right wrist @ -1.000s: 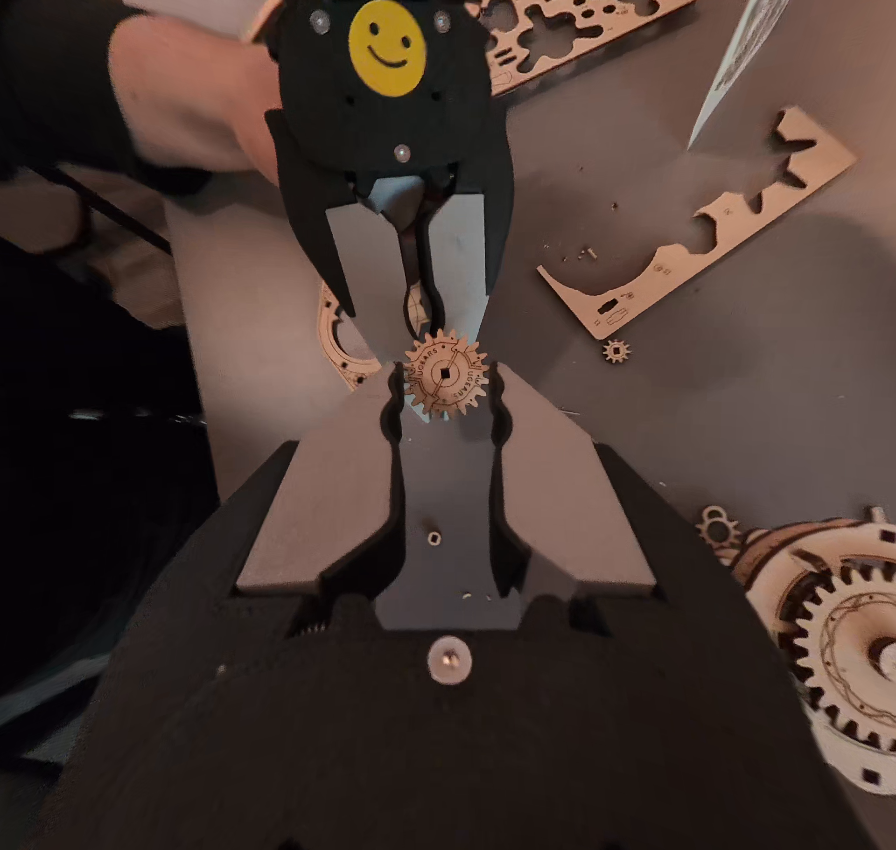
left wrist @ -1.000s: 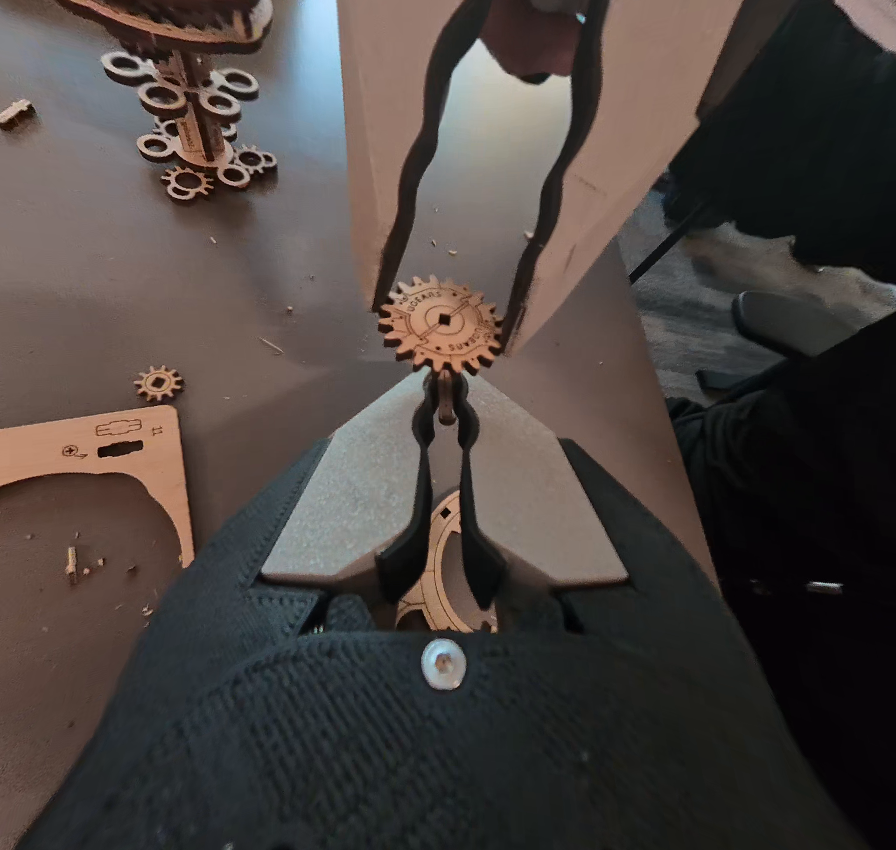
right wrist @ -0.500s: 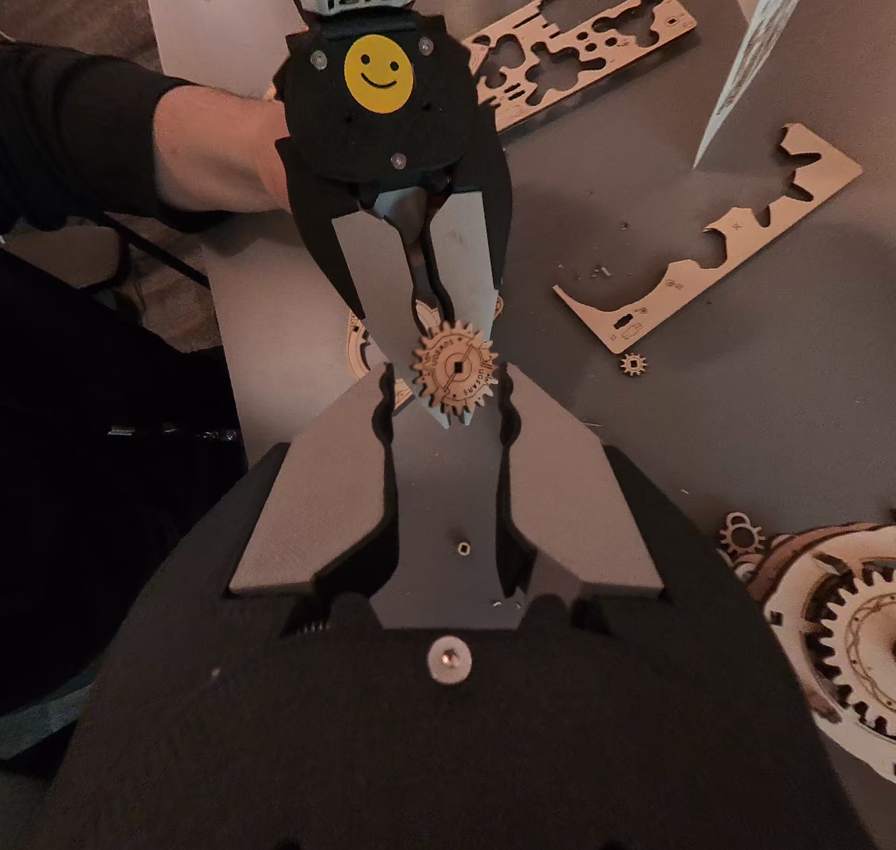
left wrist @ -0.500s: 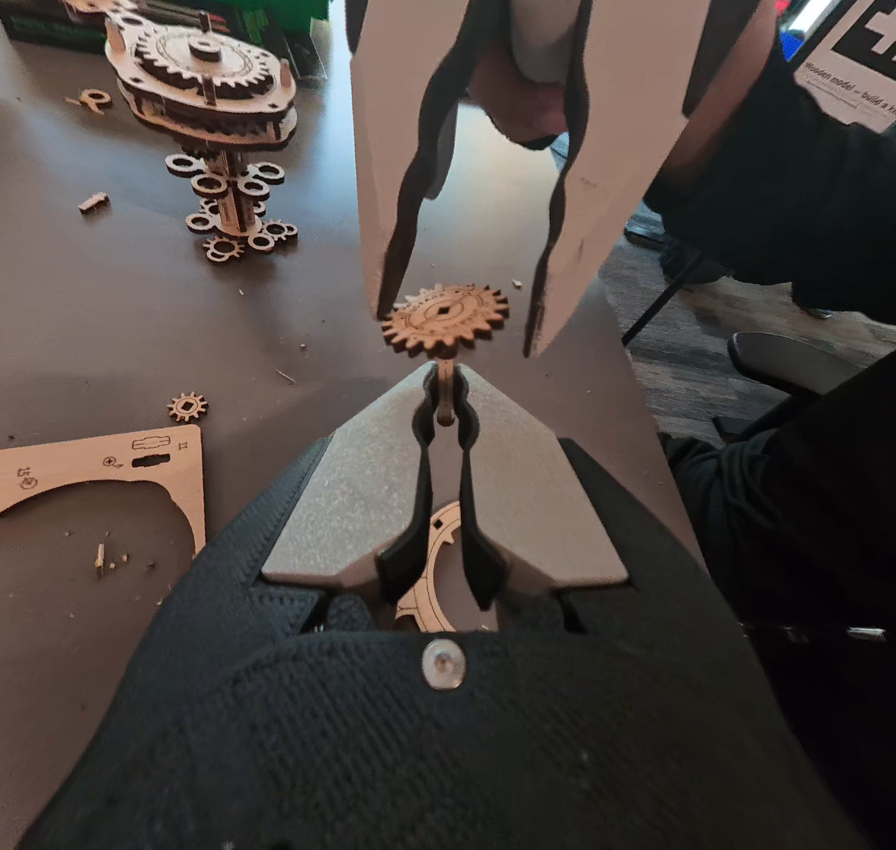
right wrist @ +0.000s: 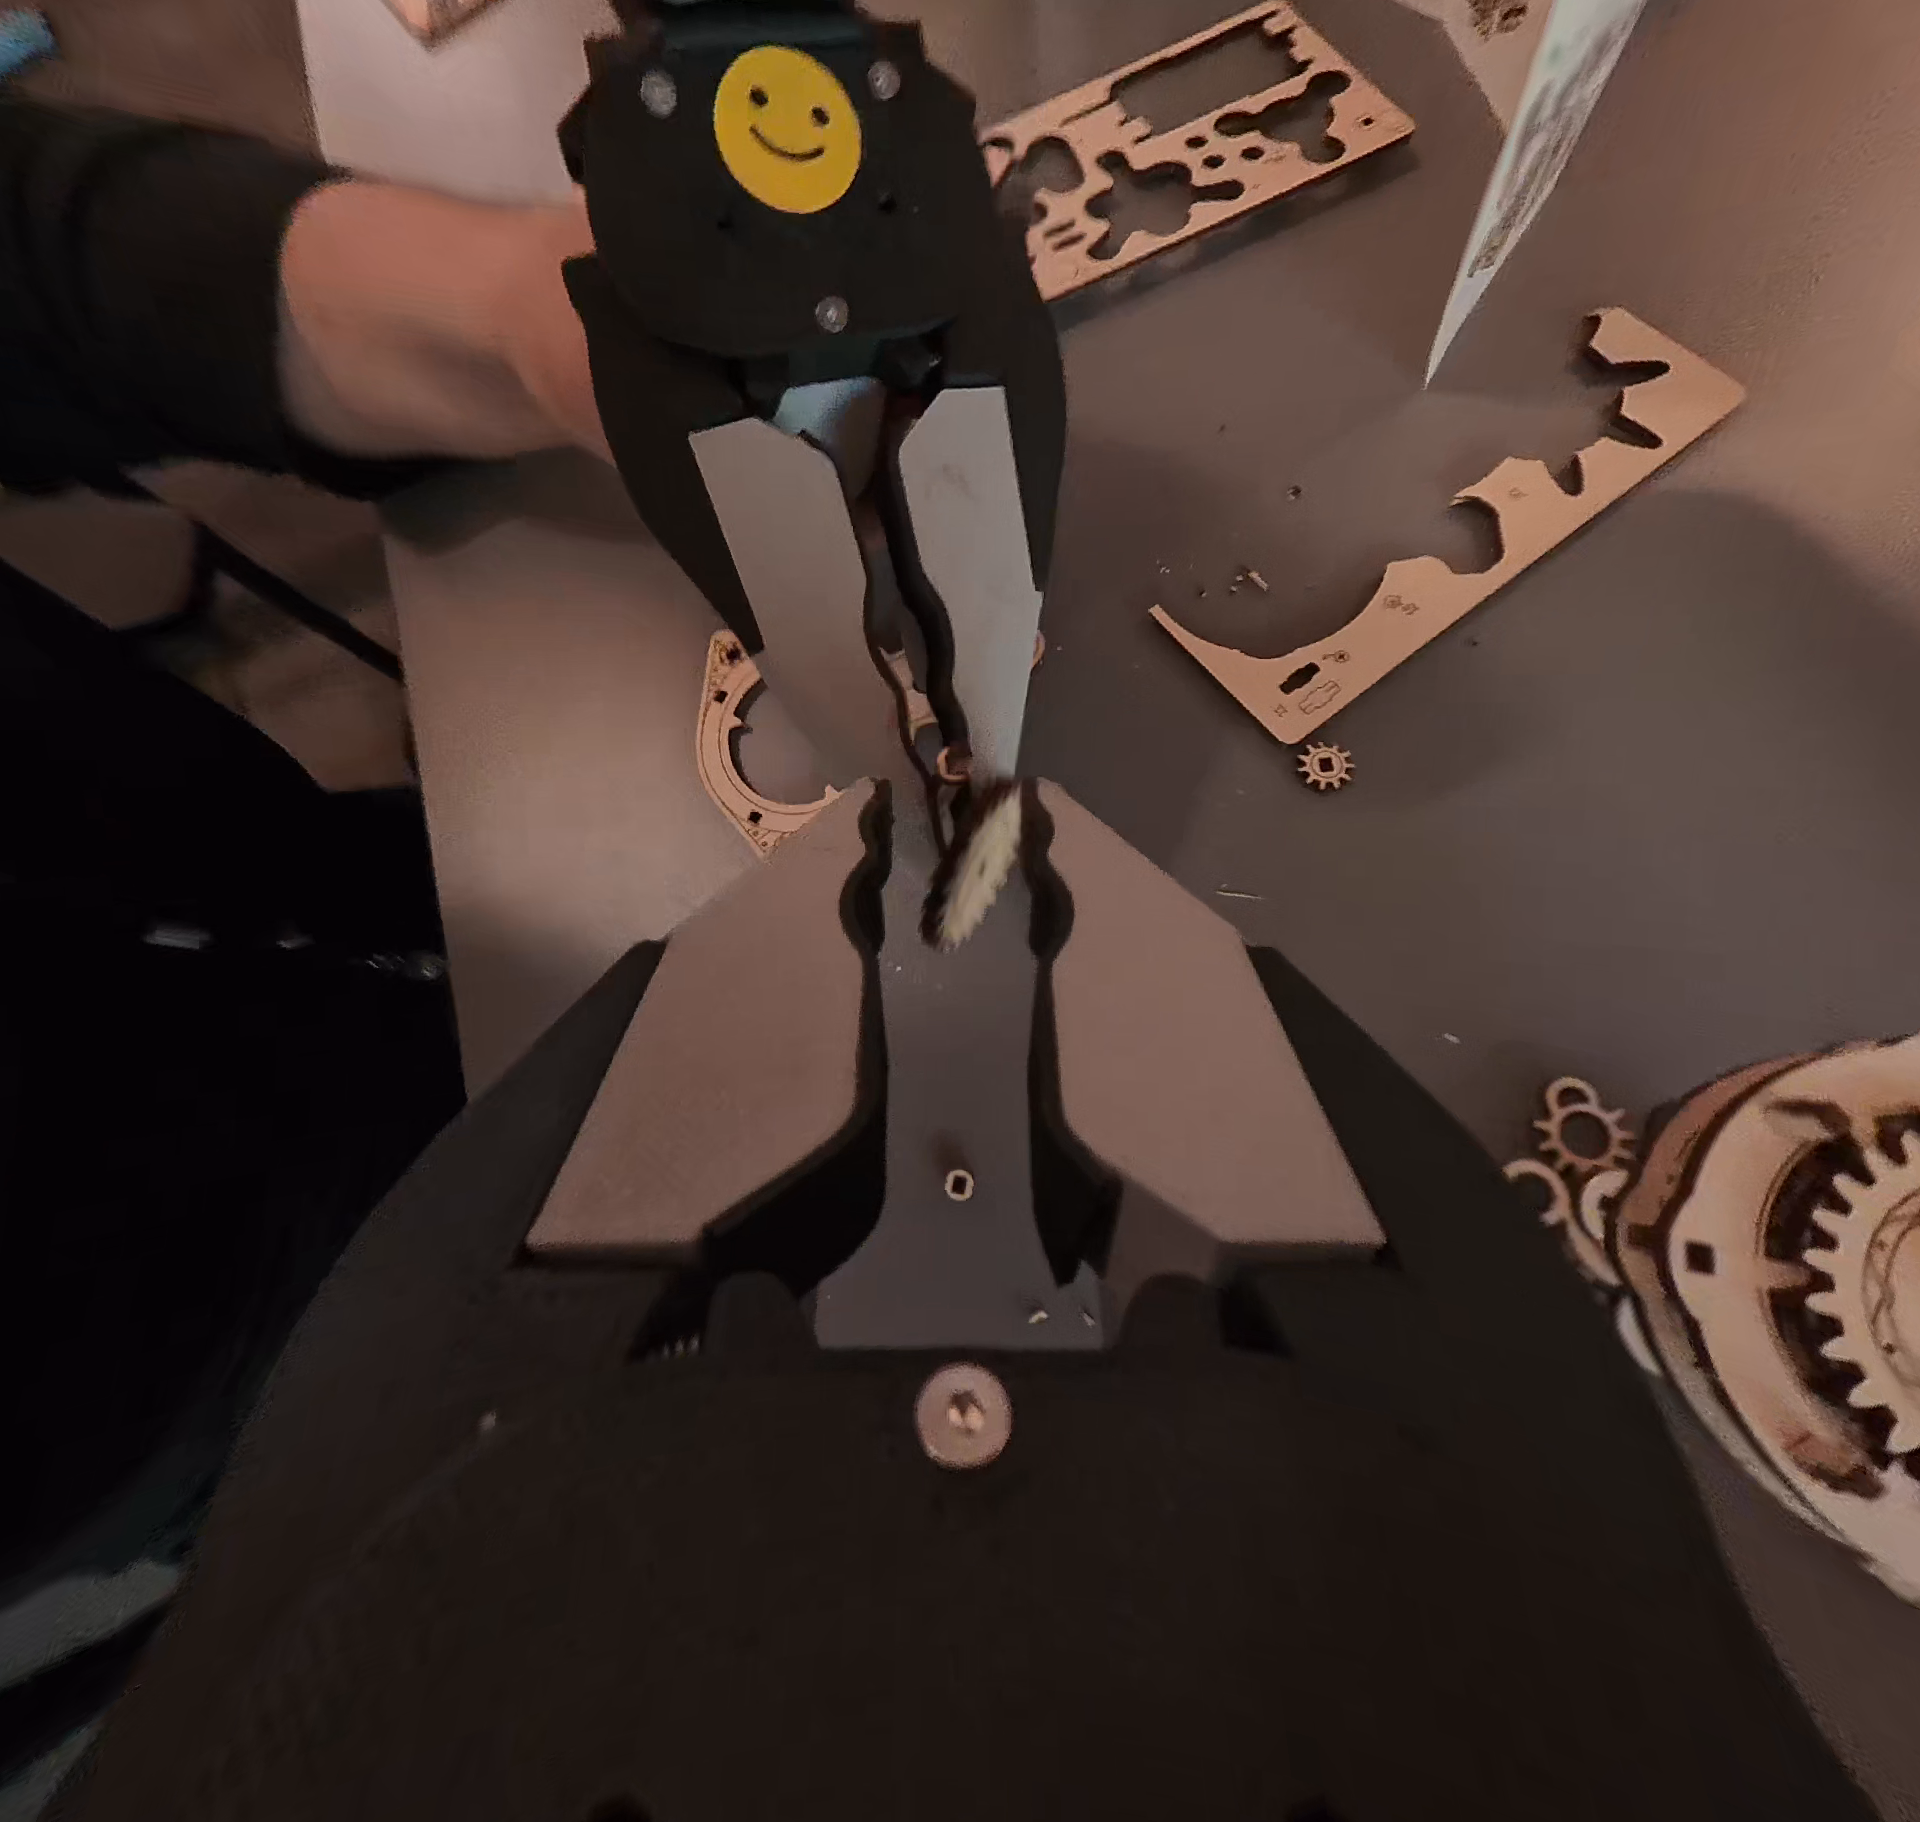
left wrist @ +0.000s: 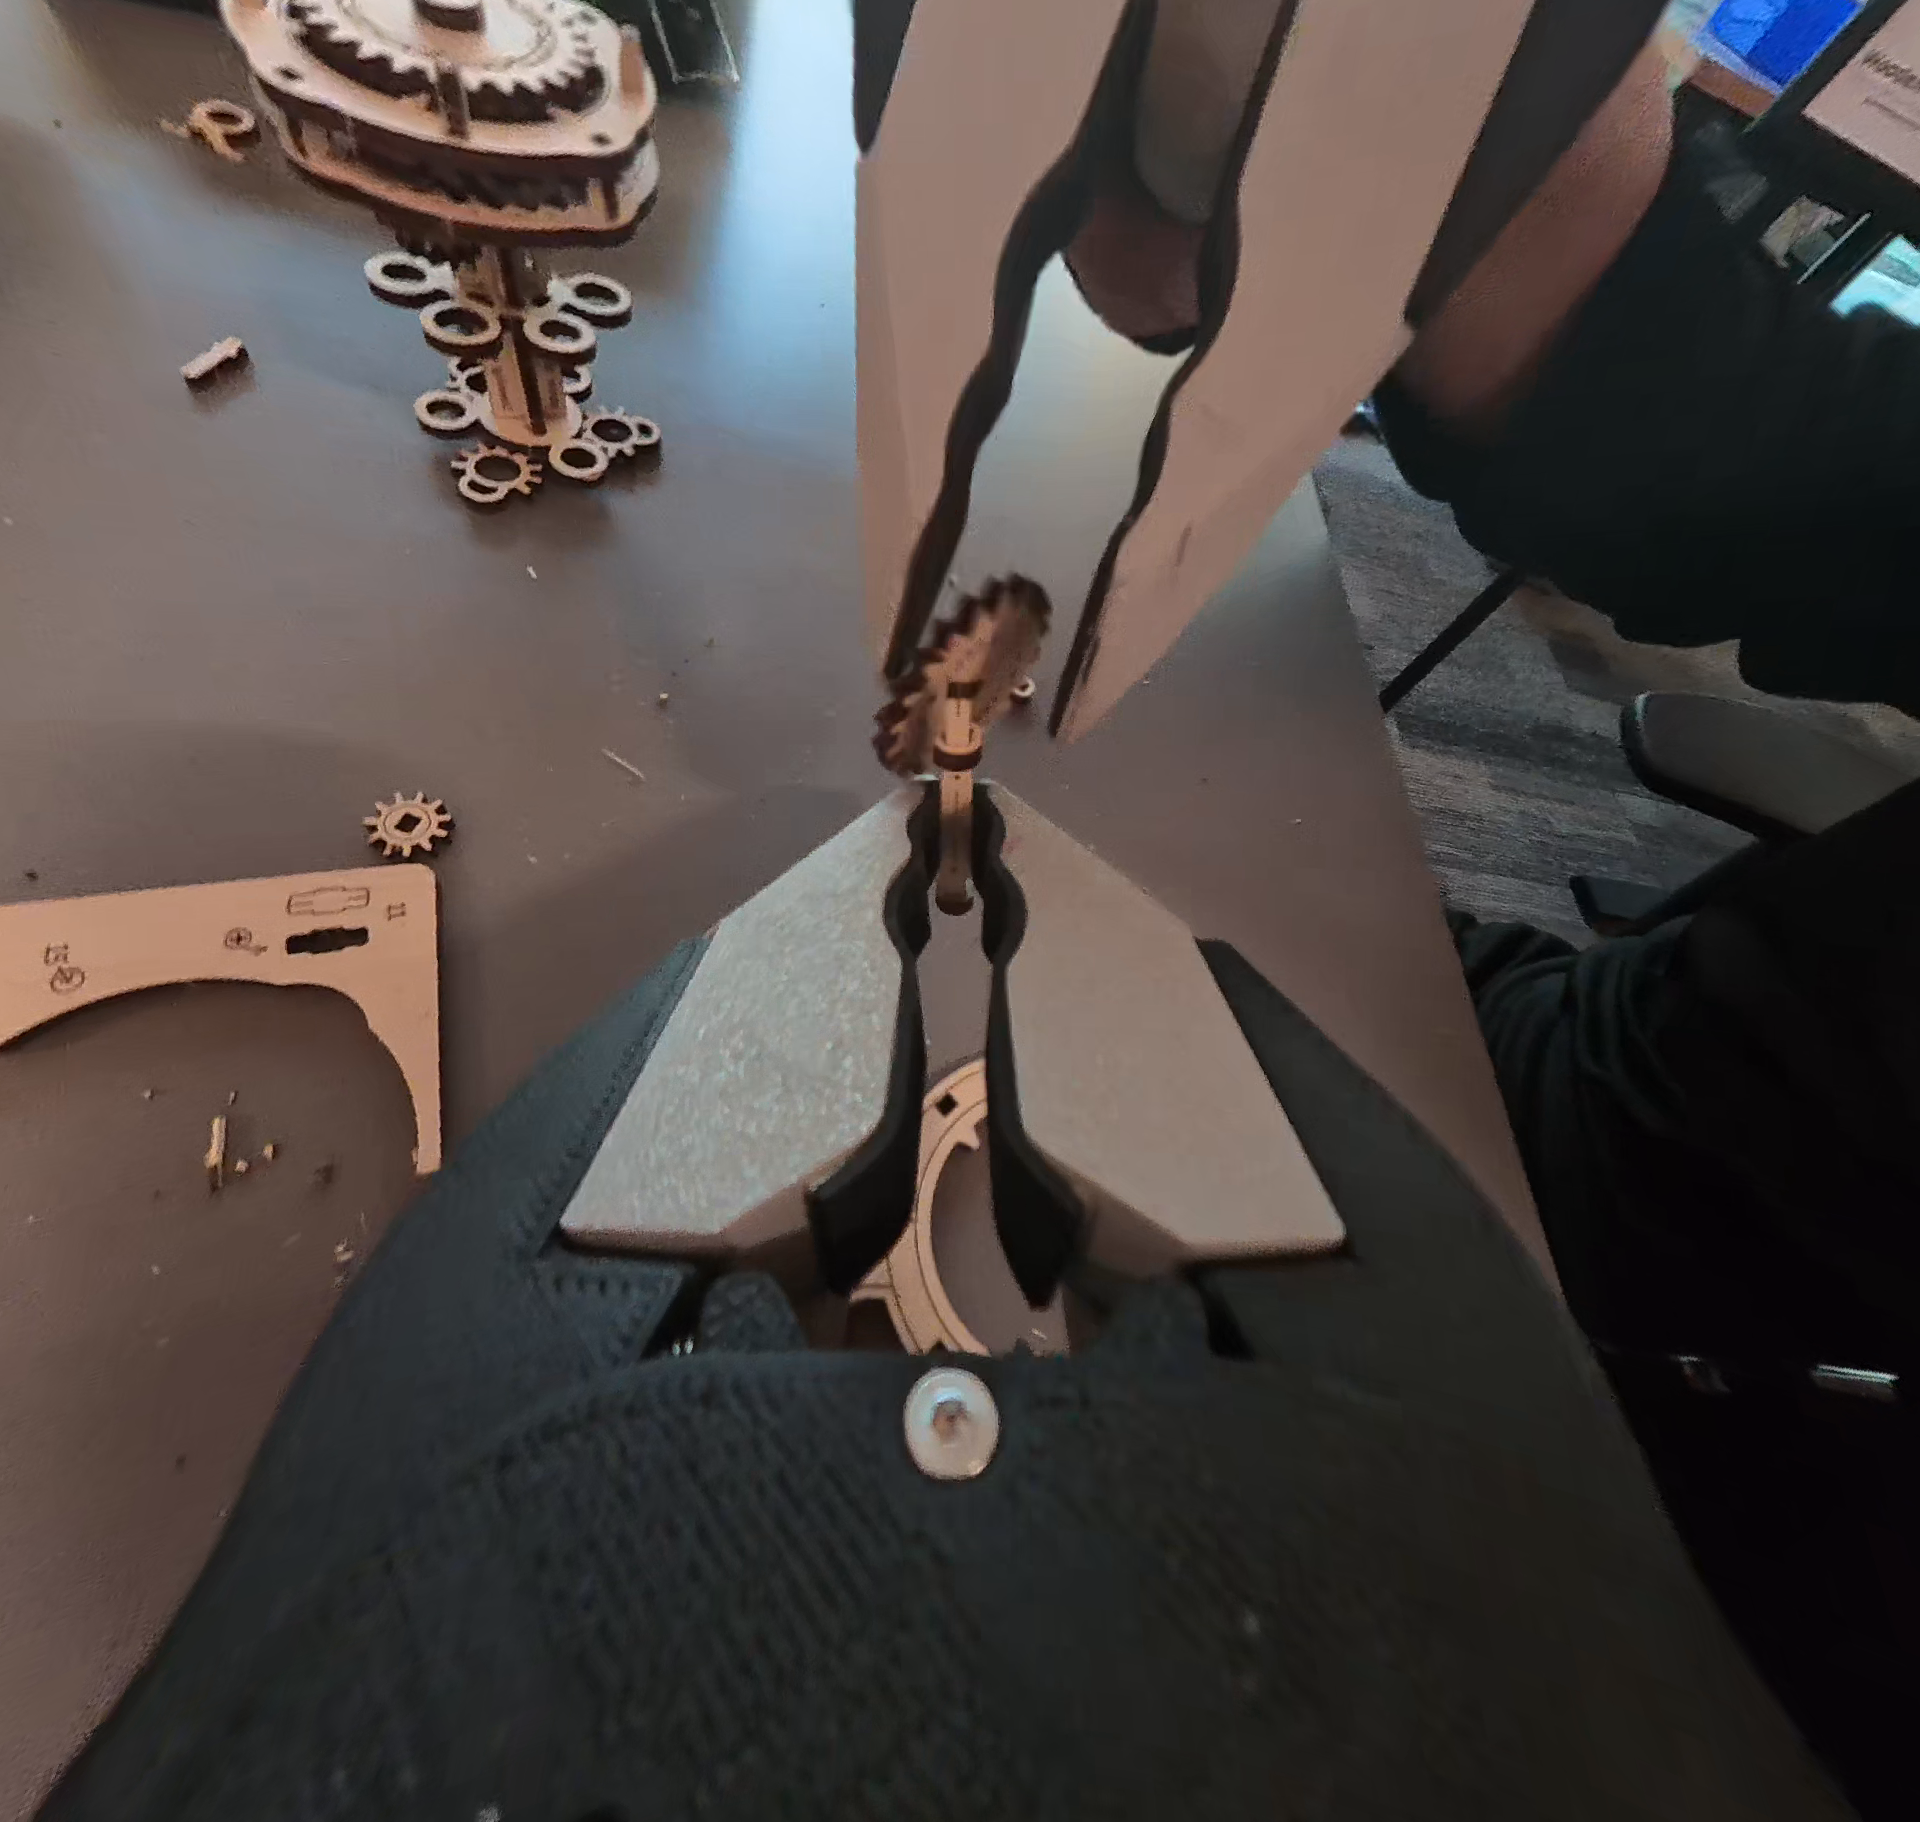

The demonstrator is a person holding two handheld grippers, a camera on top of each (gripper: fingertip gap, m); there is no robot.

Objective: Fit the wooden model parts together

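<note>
A small wooden gear [left wrist: 961, 666] sits on the end of a short wooden pin [left wrist: 953, 842]. My left gripper [left wrist: 954, 808] is shut on that pin and holds it above the dark table [left wrist: 260, 629]. The gear is tilted and shows nearly edge-on. My right gripper [left wrist: 985, 694] reaches in from above, open, with its fingertips either side of the gear. In the right wrist view the gear [right wrist: 975, 873] lies edge-on between my open right gripper's [right wrist: 956, 798] fingers, close to the right-hand one. The left gripper [right wrist: 961, 766], with a yellow smiley disc, points in from the top.
A built wooden gear model [left wrist: 447, 99] stands at the far left and also shows in the right wrist view [right wrist: 1808, 1284]. A tiny loose gear [left wrist: 408, 823], punched plywood sheets [left wrist: 208, 941] [right wrist: 1455, 567] [right wrist: 1195, 172] and a wooden ring part [right wrist: 738, 733] lie on the table. The table edge [left wrist: 1382, 785] runs on the right. Only a small space, under 4 cm, lies between the two pairs of fingers. Left tips and right tips are each some 10 cm from the tiny loose gear [left wrist: 408, 823]. Look for it in the right wrist view [right wrist: 1331, 764] too.
The gear on its pin has turned from face-on to nearly edge-on. The right gripper's fingers stay open around it. Both grippers have shifted a little over the table.
</note>
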